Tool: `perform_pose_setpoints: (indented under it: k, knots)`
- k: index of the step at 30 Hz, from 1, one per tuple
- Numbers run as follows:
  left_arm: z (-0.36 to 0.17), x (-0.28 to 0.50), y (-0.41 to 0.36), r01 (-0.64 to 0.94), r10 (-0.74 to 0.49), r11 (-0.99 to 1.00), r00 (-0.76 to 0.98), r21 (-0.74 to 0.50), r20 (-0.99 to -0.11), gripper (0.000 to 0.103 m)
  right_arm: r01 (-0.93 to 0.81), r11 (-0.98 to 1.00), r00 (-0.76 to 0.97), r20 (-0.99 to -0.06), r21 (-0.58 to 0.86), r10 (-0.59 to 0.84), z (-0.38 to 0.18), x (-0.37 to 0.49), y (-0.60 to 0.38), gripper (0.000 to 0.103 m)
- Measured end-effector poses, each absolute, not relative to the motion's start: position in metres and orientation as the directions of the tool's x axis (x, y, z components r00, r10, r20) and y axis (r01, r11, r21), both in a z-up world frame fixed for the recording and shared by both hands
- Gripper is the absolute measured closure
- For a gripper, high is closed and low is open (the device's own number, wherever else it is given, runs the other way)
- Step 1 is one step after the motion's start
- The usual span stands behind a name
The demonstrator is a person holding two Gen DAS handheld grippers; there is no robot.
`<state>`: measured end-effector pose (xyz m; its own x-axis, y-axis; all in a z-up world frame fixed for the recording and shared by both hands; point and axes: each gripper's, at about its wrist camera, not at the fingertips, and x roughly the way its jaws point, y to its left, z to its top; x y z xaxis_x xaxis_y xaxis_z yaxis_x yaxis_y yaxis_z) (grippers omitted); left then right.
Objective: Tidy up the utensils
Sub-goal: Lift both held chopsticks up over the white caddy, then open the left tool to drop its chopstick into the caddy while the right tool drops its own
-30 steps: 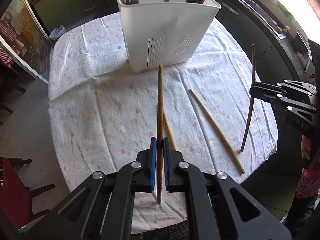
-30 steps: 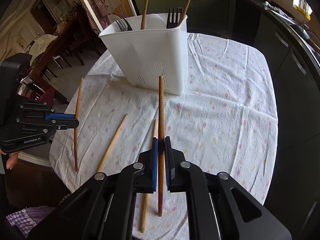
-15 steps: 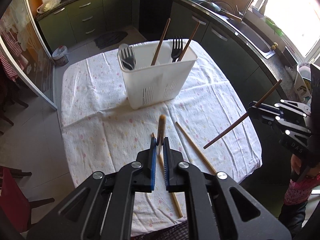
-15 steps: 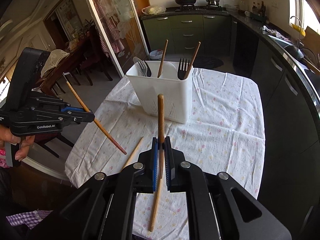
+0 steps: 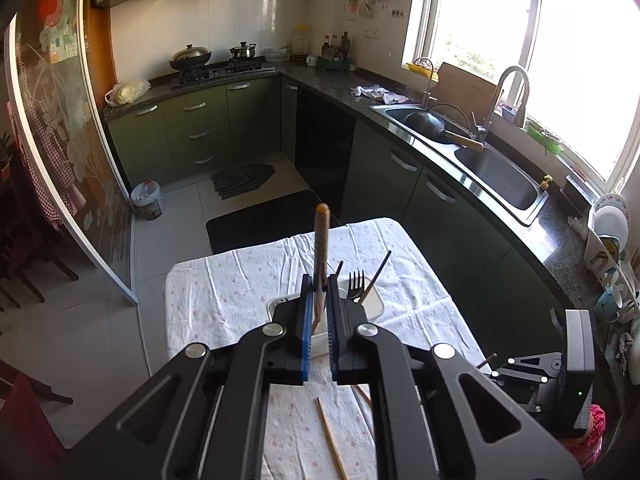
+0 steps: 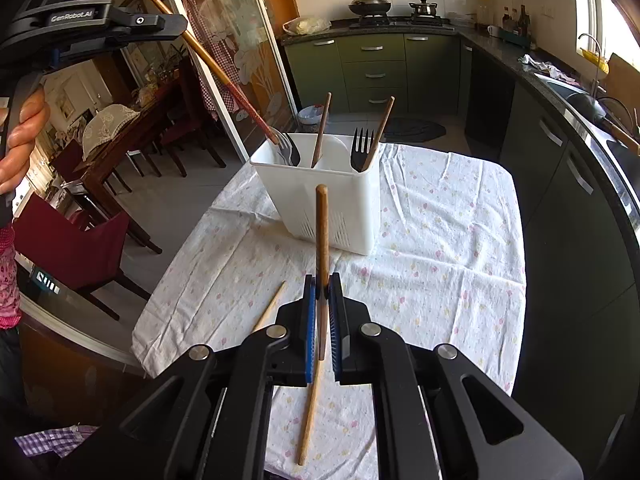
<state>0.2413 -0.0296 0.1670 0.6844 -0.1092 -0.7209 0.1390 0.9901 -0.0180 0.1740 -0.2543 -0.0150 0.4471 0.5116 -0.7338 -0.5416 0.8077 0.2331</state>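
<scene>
My left gripper is shut on a brown chopstick that points steeply up. It hangs over the white utensil holder. In the right wrist view the left gripper is high at the upper left. Its chopstick slants down, with the lower tip at the holder's left compartment. My right gripper is shut on another chopstick, held above the table in front of the holder. Forks and two chopsticks stand in the holder.
Two loose chopsticks lie on the flowered tablecloth near the front edge. A red chair stands to the left of the table. Green cabinets and a sink run along the right.
My left gripper has risen a good way and tipped, lifting its chopstick from the table up to the holder's rim. The right gripper rose with its chopstick, then held still.
</scene>
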Motion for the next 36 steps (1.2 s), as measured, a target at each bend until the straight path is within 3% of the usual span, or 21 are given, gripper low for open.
perform_pose_setpoints:
  k: [15,20,25,36]
  knots:
    - [0.068,0.294,-0.029,0.123,-0.067,0.992,0.506,-0.005,-0.86,0.096,-0.541,0.801,0.528,-0.637,0.258,0.562,0.045,0.187,-0.257,0.096]
    - [0.072,0.283,-0.03,0.146,-0.082,0.989,0.511,-0.008,-0.856,0.08,-0.524,0.802,0.593,-0.553,0.288,0.586,0.084,0.207,-0.256,0.096]
    - [0.082,0.267,-0.027,0.171,-0.101,0.985,0.524,-0.012,-0.846,0.073,-0.479,0.821,0.666,-0.482,0.309,0.57,0.108,0.236,-0.254,0.096]
    - [0.03,0.239,-0.024,0.212,-0.115,0.977,0.369,-0.037,-0.922,0.068,-0.389,0.88,0.613,-0.636,0.273,0.469,0.035,0.302,-0.214,0.095]
